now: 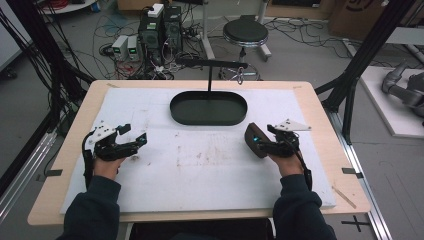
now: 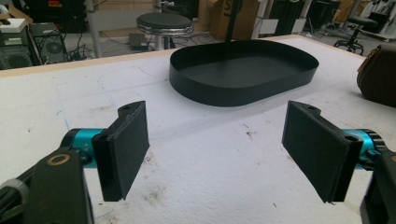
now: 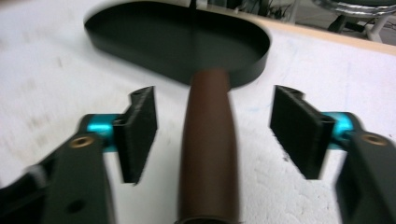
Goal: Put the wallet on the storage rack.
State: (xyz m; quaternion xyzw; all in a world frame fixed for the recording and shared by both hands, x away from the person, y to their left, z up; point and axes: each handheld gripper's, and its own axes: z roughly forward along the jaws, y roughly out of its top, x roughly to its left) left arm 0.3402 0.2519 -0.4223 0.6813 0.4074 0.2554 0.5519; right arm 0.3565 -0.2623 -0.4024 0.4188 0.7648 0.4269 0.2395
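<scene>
High view: I see the black tray (image 1: 208,108) at upper centre of the white mat (image 1: 200,170). My left gripper (image 1: 131,138) sits mid-left, jaws apart, empty. My right gripper (image 1: 264,140) sits mid-right beside a brown case (image 1: 253,139).

Left gripper view: jaws wide, nothing between; tray (image 2: 243,88) above centre.

Right gripper view: jaws spread either side of the case (image 3: 208,140), not touching it; tray (image 3: 140,42) at top.

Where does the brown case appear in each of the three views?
High view: brown case right of centre, just ahead of the right tongs.
Left gripper view: at the far right edge, partly cut off.
Right gripper view: centre, running up between the open jaws.
Shared landmark: the black tray, beyond the case.
</scene>
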